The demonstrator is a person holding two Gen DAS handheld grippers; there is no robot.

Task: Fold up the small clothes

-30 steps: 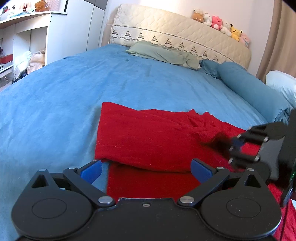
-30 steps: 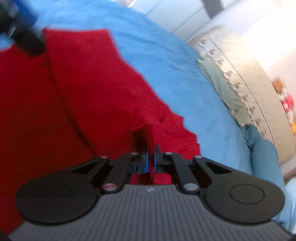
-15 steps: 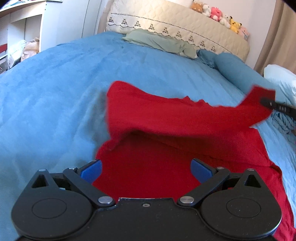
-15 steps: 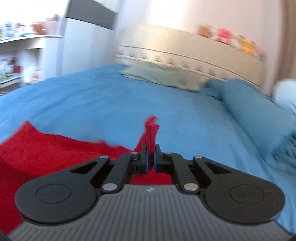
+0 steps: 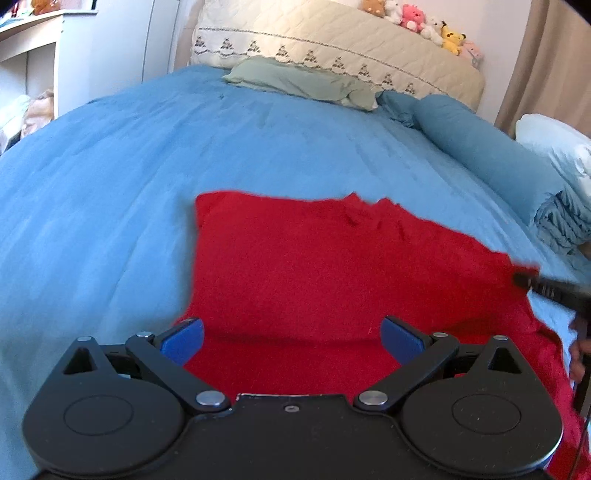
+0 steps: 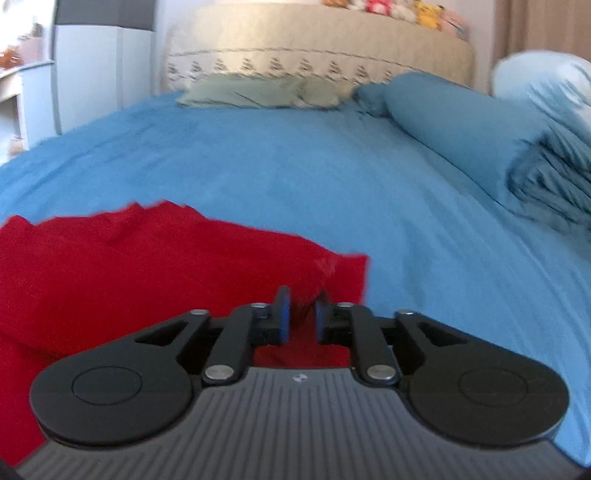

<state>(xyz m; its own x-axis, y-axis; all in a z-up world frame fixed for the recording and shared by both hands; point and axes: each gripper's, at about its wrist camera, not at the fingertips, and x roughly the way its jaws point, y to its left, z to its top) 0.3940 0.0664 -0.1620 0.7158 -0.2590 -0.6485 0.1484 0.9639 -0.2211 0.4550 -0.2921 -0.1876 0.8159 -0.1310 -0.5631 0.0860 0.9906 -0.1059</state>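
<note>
Red garment (image 5: 332, 266) flat on blue bedspread (image 5: 147, 155); left tongs (image 5: 291, 341) spread, right tongs (image 6: 301, 317) just parting around its corner

A garment (image 5: 317, 266) lies spread on the bed (image 5: 110, 177), near its foot. Behind it a pillow (image 5: 303, 81) rests against the headboard (image 5: 332, 44), plush toys (image 5: 417, 20) along its top. A rolled duvet (image 5: 491, 155) lies to the right.
</note>
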